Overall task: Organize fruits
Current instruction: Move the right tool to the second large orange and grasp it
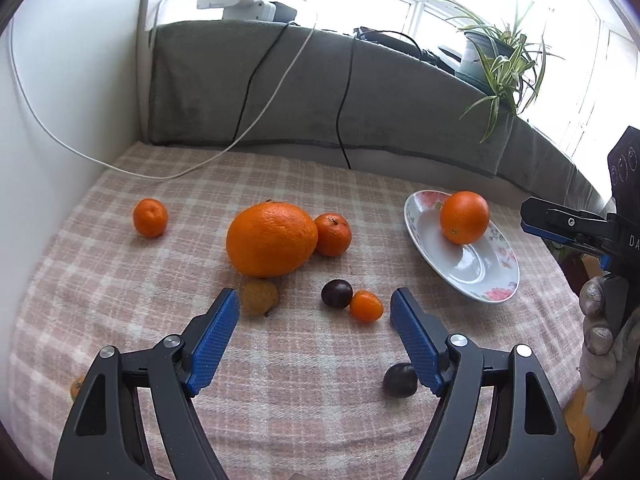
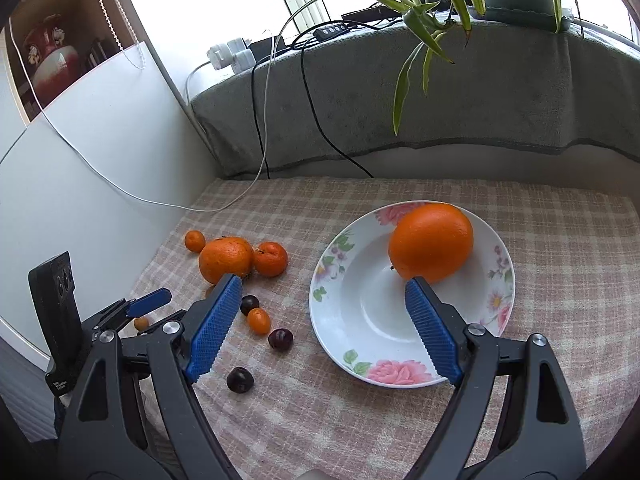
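A floral plate [image 2: 340, 344] holds one orange [image 2: 431, 242]; both also show in the left wrist view, plate [image 1: 468, 272] and orange [image 1: 464, 217]. On the checked cloth lie a big orange [image 1: 272, 239], two mandarins [image 1: 333, 234] [image 1: 150, 217], a kumquat [image 1: 366, 306], two dark plums [image 1: 337, 293] [image 1: 400, 380] and a brownish fruit [image 1: 259, 297]. My left gripper [image 1: 315, 310] is open and empty, low over the small fruits. My right gripper [image 2: 324, 292] is open and empty, above the plate's near left rim.
A grey cloth-covered ledge [image 1: 320, 92] runs along the back with cables [image 1: 344, 92] hanging down. A spider plant [image 2: 432, 4] overhangs the right rear. A white wall panel [image 2: 88, 152] stands on the left. Another small orange fruit [image 1: 77, 387] lies near the left front edge.
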A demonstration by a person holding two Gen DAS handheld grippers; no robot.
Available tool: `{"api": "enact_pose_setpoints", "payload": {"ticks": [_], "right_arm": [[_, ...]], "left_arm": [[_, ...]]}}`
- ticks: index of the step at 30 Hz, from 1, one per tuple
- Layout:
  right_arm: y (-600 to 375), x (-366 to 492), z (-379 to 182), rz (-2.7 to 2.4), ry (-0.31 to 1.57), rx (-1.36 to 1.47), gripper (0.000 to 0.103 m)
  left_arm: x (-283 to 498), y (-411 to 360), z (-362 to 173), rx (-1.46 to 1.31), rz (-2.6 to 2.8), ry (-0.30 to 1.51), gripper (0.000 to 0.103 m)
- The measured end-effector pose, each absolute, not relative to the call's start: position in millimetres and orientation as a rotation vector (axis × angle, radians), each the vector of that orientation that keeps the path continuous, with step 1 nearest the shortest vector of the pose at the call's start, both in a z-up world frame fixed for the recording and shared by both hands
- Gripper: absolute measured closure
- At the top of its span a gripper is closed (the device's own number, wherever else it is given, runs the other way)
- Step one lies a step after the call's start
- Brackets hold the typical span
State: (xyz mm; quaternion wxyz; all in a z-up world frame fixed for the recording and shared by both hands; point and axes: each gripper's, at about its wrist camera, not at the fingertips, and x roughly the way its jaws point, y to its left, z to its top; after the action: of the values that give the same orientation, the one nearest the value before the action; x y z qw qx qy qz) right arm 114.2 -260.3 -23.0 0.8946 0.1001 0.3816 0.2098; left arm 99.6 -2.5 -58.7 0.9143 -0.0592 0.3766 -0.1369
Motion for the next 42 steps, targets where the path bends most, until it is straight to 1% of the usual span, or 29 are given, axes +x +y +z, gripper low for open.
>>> {"api": "enact_pose_setpoints", "payload": {"ticks": [6,16,25,26,28,32,36,42], "right_arm": [[-225.4,132.3,-26.6,0.519,0.874,0.198,0.017],[-170.7,180.7,-34.9,0.677,1.001,0.252,0.017],[-135.6,211.7,-58.7,0.748,1.116,0.277,0.017],[-132.8,215.0,-62.4,0.747,1.126,0.277,0.018],[-125.8,219.8,-67.8,0.748,1.144,0.274,0.023],[-112.7,227.1,-75.7,0.74,1.166,0.246,0.024],[-104.6,231.5,-79.7,0.74,1.184,0.225,0.03],[-96.3,237.6,-85.2,0.737,1.21,0.195,0.032]], "left_arm": [[107.0,20.7,-66.6,-0.169,-0.249,0.784,0.025],[125.1,32.1,-80.4,-0.269,-0.292,0.823,0.027],[143.6,41.0,-91.3,-0.356,-0.309,0.848,0.027],[145.1,41.2,-91.9,-0.361,-0.311,0.849,0.027],[147.4,42.1,-93.5,-0.37,-0.317,0.852,0.028],[153.4,42.7,-97.8,-0.399,-0.329,0.863,0.029],[158.4,41.0,-99.1,-0.408,-0.336,0.866,0.03],[165.8,39.3,-101.7,-0.409,-0.34,0.873,0.03]]}}
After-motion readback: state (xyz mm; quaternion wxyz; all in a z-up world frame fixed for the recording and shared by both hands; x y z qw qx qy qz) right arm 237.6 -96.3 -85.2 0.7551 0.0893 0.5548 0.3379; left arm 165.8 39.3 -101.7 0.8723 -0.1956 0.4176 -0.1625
